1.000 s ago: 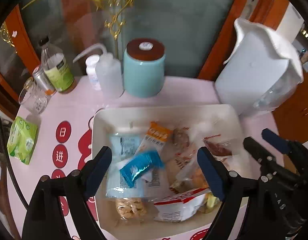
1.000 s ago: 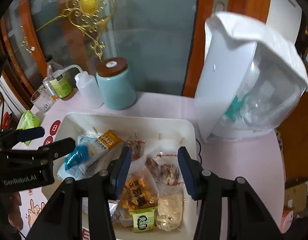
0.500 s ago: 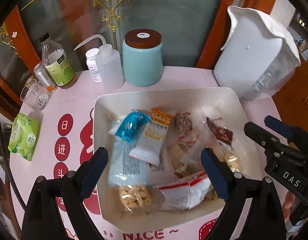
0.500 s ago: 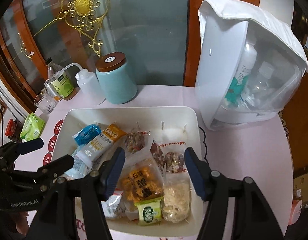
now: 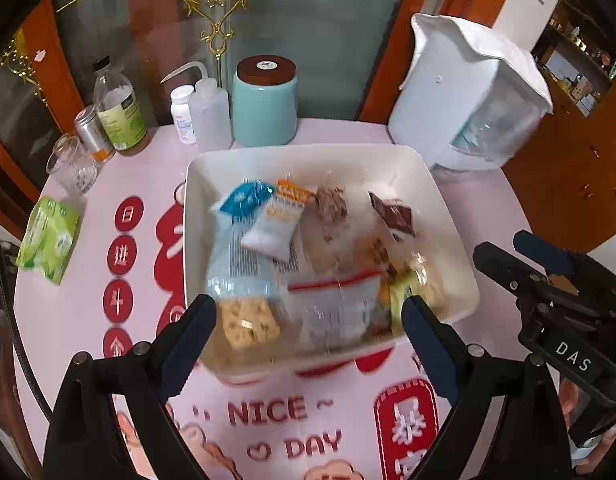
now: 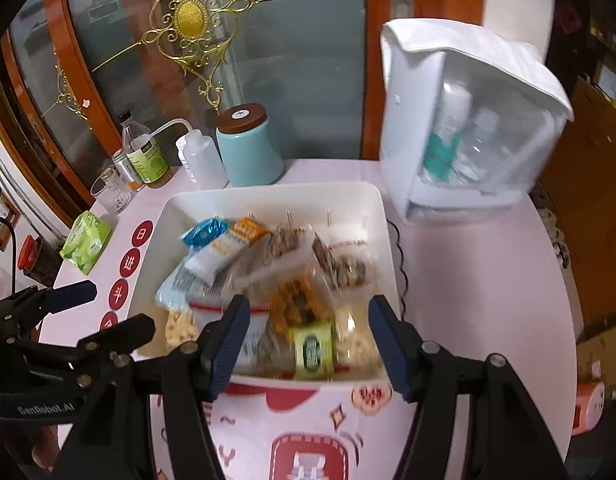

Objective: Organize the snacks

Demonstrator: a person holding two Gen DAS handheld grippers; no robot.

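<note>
Left wrist view shows both the left gripper [image 5: 308,320] and right gripper [image 6: 308,332] with jaws spread and empty above the tray [image 5: 448,216] of snack packets [image 5: 267,232] on the table [image 5: 147,160], so a careless dip risks snagging several overlapping, slippery packets.

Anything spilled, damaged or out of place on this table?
Nothing stands out. The snack packets all lie inside the white tray, loosely piled and overlapping but none over the rim. The bottles, blue jar and glass behind it stand upright, with no spill visible.
</note>
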